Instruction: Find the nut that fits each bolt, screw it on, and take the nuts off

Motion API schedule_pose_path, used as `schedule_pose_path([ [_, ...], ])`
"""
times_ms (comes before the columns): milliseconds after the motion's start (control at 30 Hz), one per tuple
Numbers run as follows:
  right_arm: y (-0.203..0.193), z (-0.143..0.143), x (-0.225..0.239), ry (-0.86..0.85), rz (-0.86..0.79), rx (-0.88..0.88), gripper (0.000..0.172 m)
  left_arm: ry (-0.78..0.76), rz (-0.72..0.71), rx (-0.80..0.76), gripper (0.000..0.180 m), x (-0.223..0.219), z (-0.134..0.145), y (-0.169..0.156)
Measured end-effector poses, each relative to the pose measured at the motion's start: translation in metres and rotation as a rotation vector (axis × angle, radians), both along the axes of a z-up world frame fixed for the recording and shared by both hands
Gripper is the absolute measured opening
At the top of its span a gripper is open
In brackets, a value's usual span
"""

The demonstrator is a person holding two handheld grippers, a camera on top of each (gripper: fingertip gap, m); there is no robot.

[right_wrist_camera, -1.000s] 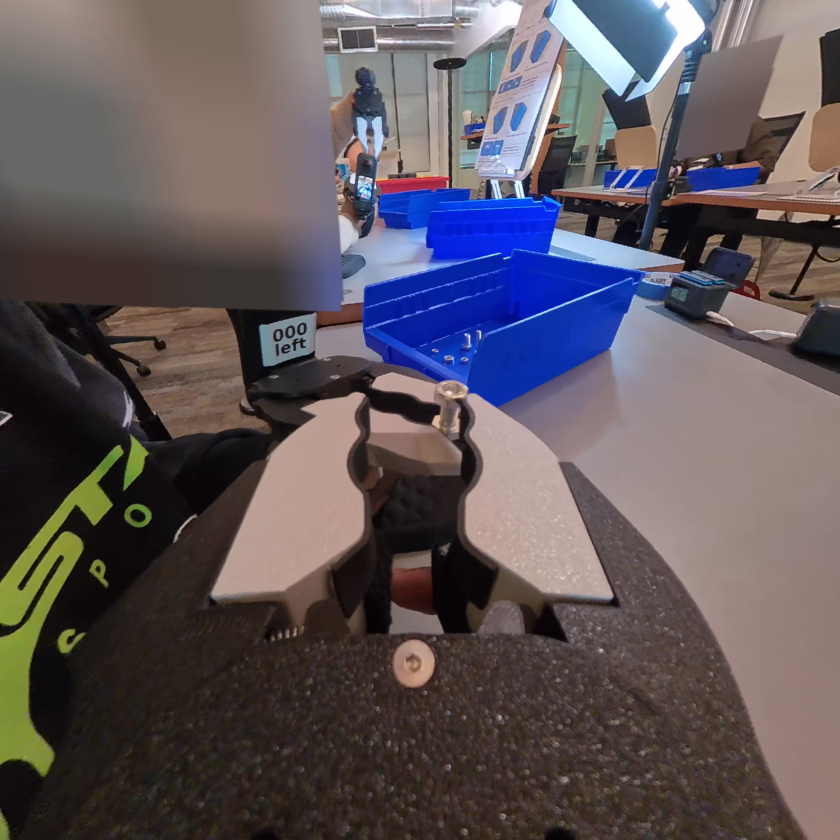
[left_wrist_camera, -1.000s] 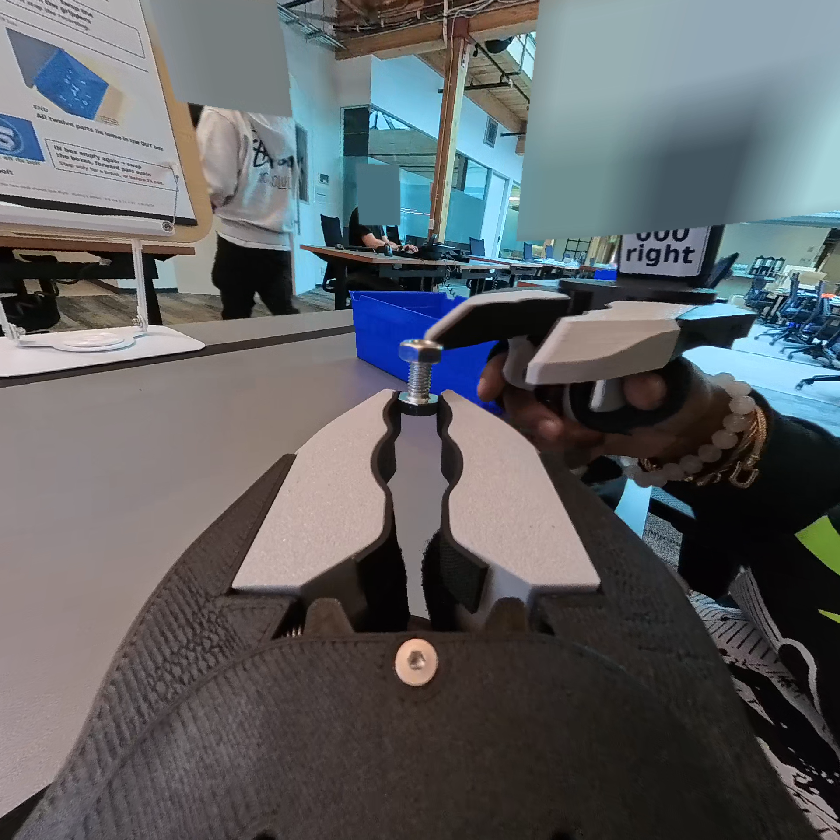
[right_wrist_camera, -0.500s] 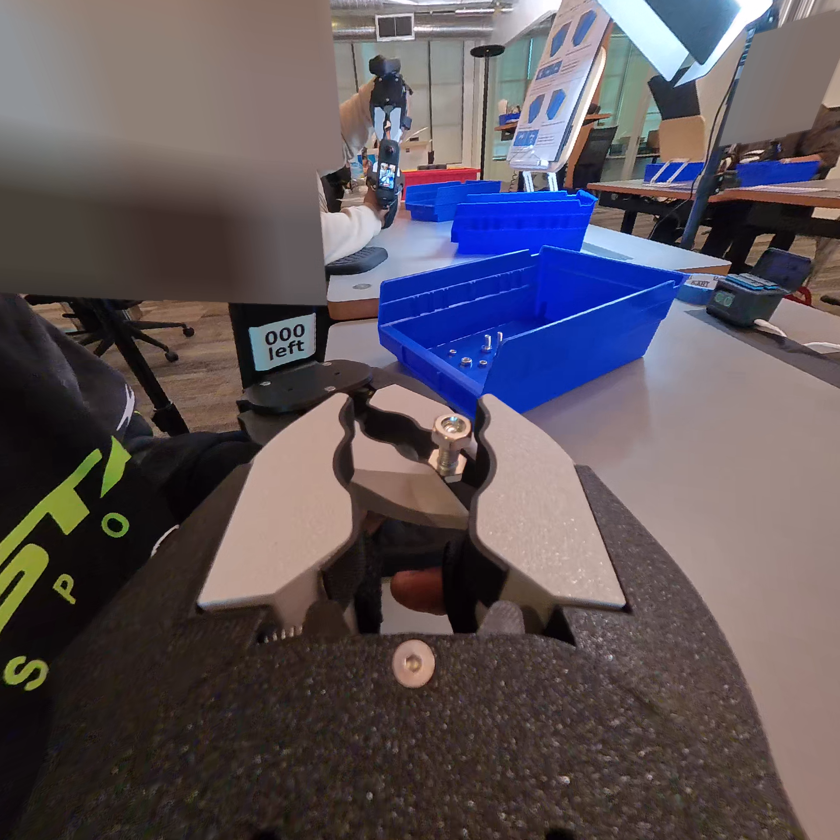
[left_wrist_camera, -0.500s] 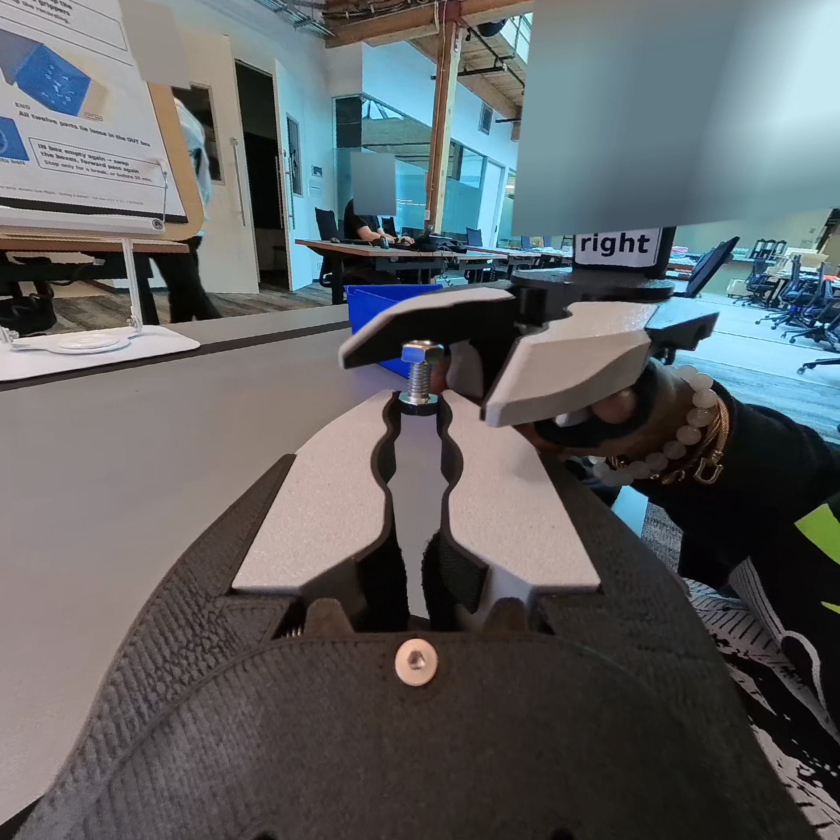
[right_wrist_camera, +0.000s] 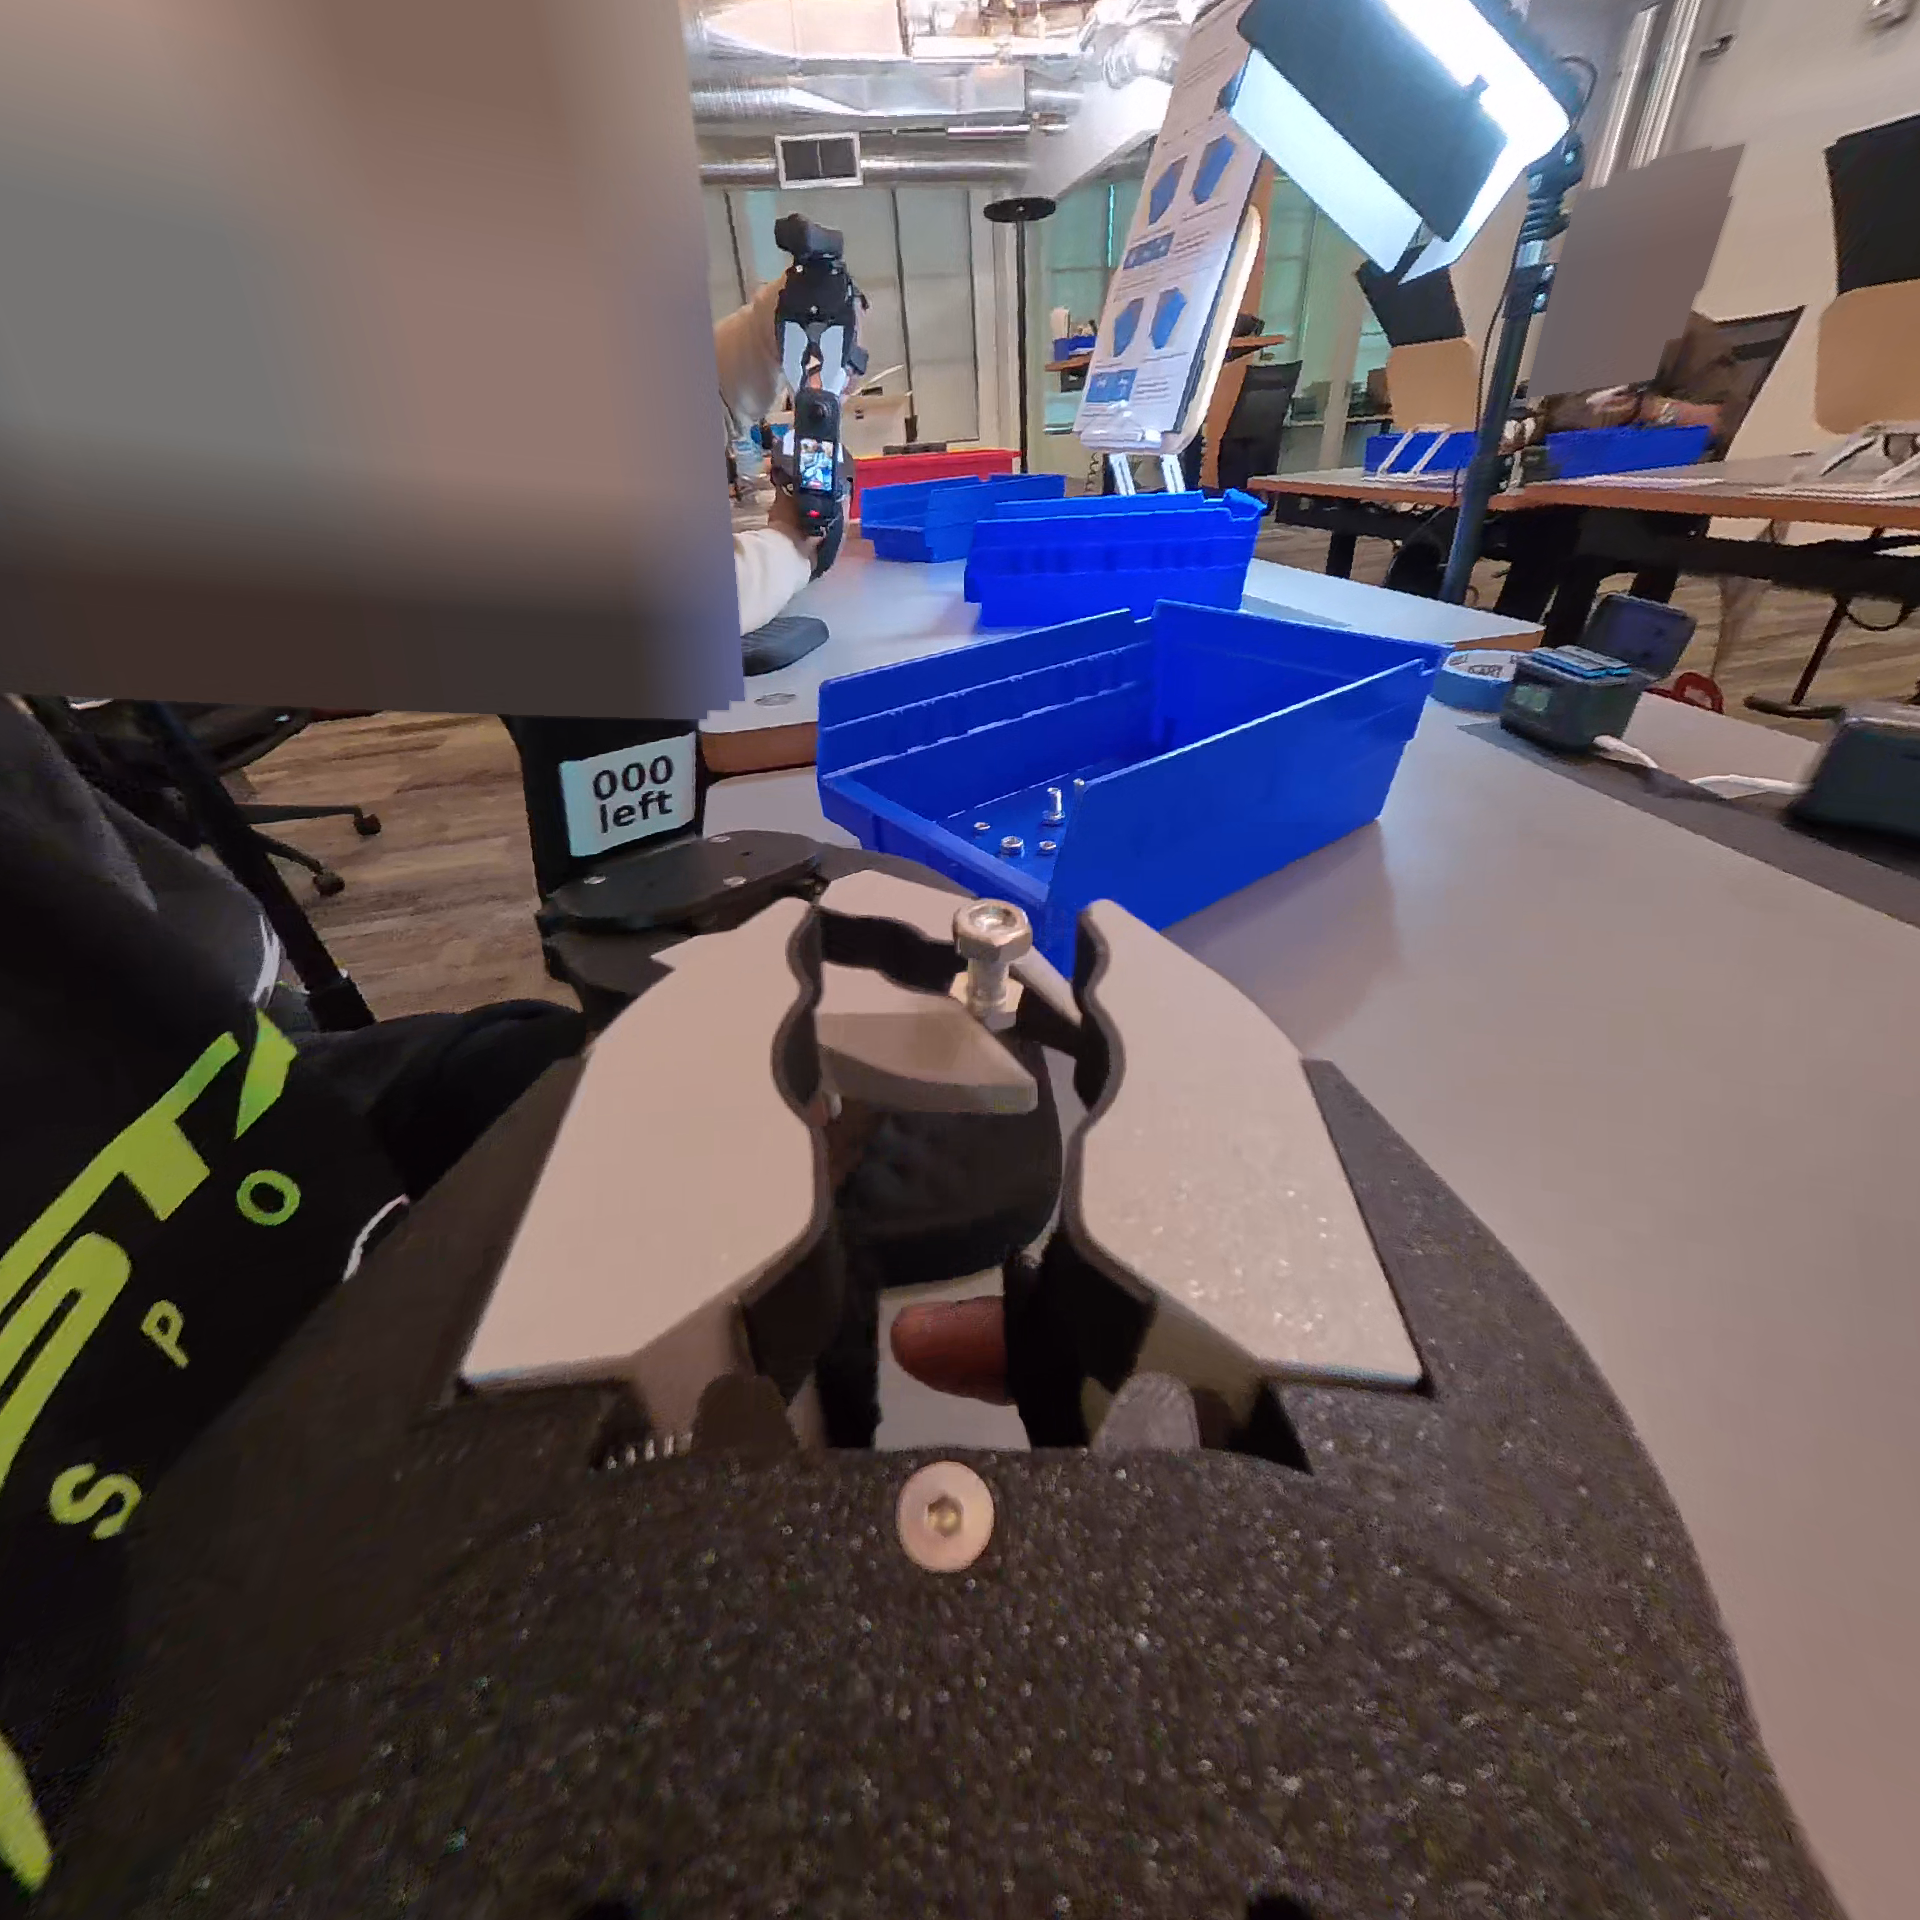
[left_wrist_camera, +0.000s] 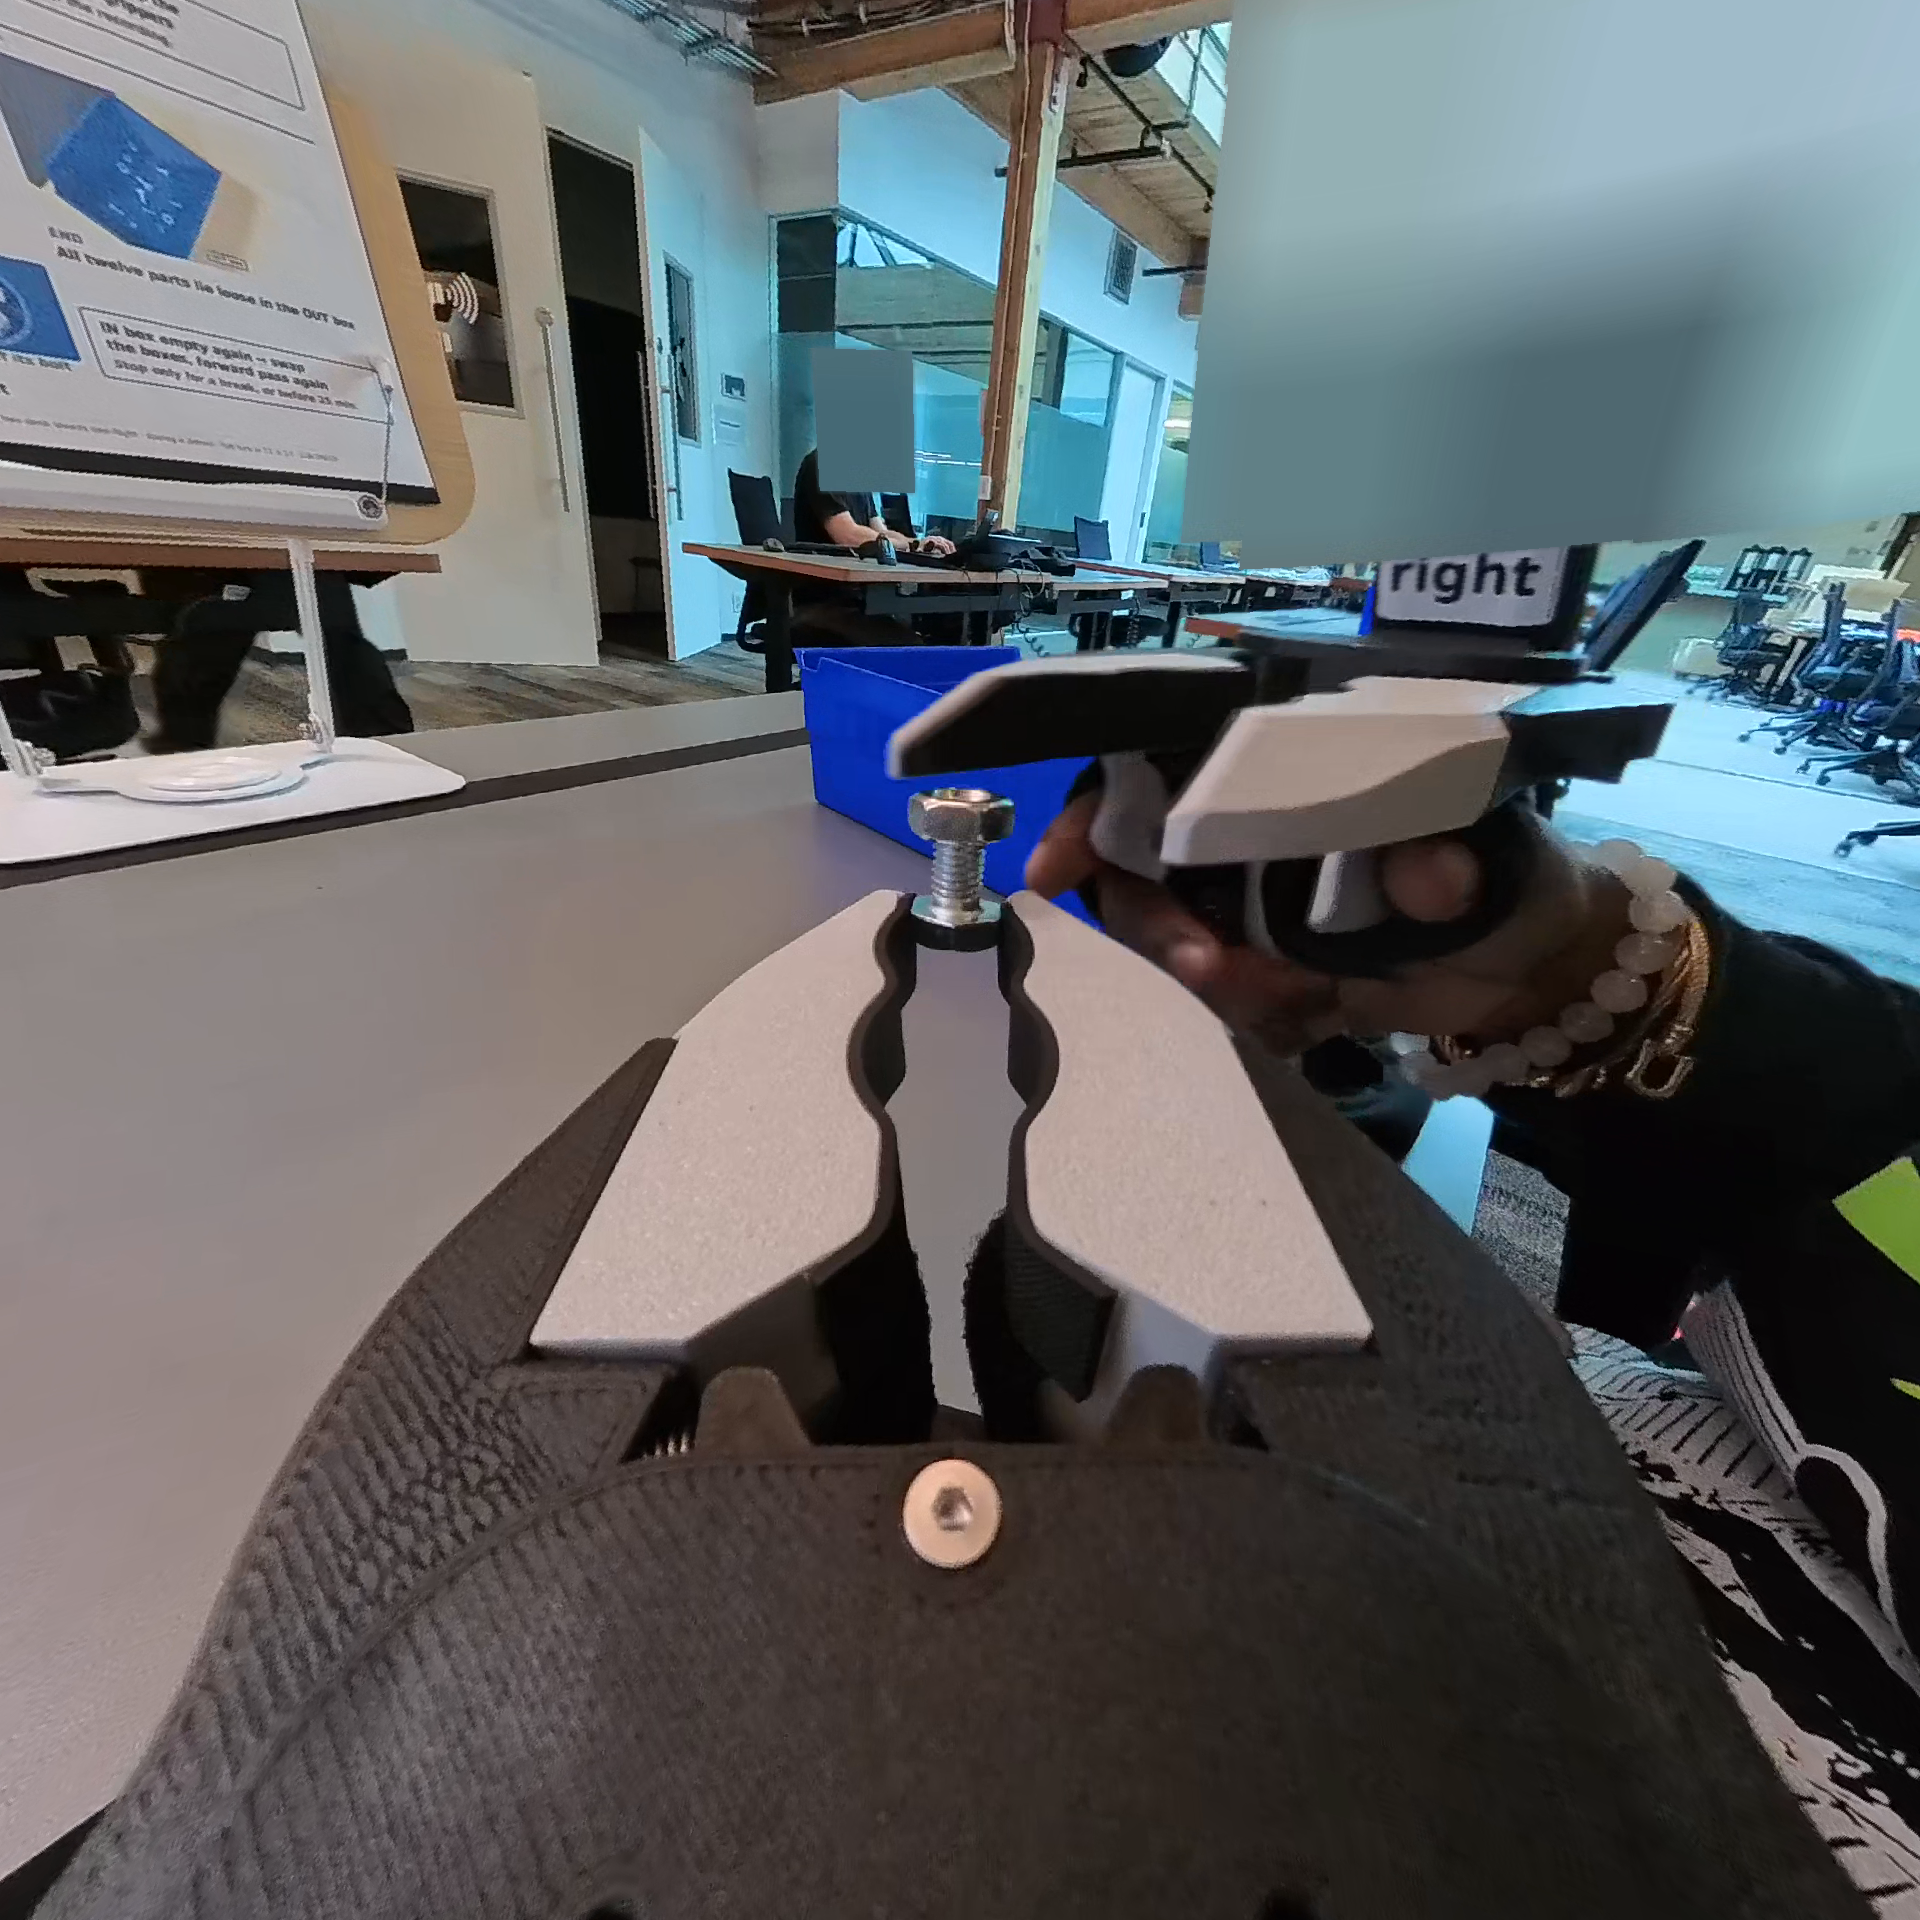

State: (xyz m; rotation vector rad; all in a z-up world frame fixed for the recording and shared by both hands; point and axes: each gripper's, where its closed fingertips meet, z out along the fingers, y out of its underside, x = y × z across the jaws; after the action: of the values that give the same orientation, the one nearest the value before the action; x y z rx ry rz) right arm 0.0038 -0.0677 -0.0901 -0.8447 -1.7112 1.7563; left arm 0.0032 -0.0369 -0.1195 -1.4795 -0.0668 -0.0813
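My left gripper is shut on a silver nut at its fingertips. A silver hex-head bolt stands upright out of that nut, head on top. My right gripper hovers open just above and right of the bolt head, not touching it. In the right wrist view the bolt stands between the spread fingers of my right gripper, nearer the right finger, with a gap on both sides. The left gripper's finger shows below it, holding the nut.
A blue bin stands on the grey table just beyond the grippers, with several loose nuts and bolts inside. It shows behind the bolt in the left wrist view. More blue bins and an instruction board stand farther off. My two grippers' fingertips are within a few centimetres of each other.
My right gripper opened wider, came in over the bolt head, then drew back a little to the right. The left gripper and its nut and bolt stayed still.
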Motion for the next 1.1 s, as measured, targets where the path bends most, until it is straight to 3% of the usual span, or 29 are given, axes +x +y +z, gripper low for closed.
schedule_pose_path([
  [233, -0.02, -0.003, -0.011, -0.008, 0.077, 0.019, 0.049, 0.005, -0.012, -0.008, 0.015, 0.002, -0.001, 0.001],
  [400, -0.012, -0.004, -0.004, -0.018, 0.05, 0.022, 0.047, -0.007, 0.002, -0.008, 0.015, -0.001, -0.001, 0.001],
  [467, -0.005, -0.005, 0.002, -0.02, 0.029, 0.022, 0.043, -0.01, 0.003, -0.01, 0.015, -0.001, -0.002, 0.001],
  [500, -0.001, -0.005, 0.006, -0.019, 0.029, 0.022, 0.036, -0.008, 0.01, -0.01, 0.015, -0.002, -0.002, 0.001],
  [533, -0.001, -0.003, 0.013, -0.011, 0.062, 0.017, 0.018, -0.012, 0.012, -0.013, 0.015, -0.003, -0.002, 0.001],
  [600, -0.001, 0.002, 0.021, -0.005, 0.101, -0.024, 0.013, -0.018, 0.008, -0.015, 0.015, -0.003, -0.002, 0.002],
  [667, 0.003, 0.003, 0.017, 0.007, 0.066, -0.017, 0.016, -0.011, 0.008, -0.016, 0.015, -0.002, -0.002, 0.002],
  [833, -0.004, -0.004, -0.003, -0.013, 0.042, -0.005, 0.05, 0.002, -0.001, -0.017, 0.015, 0.0, -0.002, 0.002],
  [1100, -0.015, -0.01, -0.007, -0.026, 0.082, 0.022, 0.05, 0.006, 0.001, -0.025, 0.015, 0.0, -0.004, 0.002],
])
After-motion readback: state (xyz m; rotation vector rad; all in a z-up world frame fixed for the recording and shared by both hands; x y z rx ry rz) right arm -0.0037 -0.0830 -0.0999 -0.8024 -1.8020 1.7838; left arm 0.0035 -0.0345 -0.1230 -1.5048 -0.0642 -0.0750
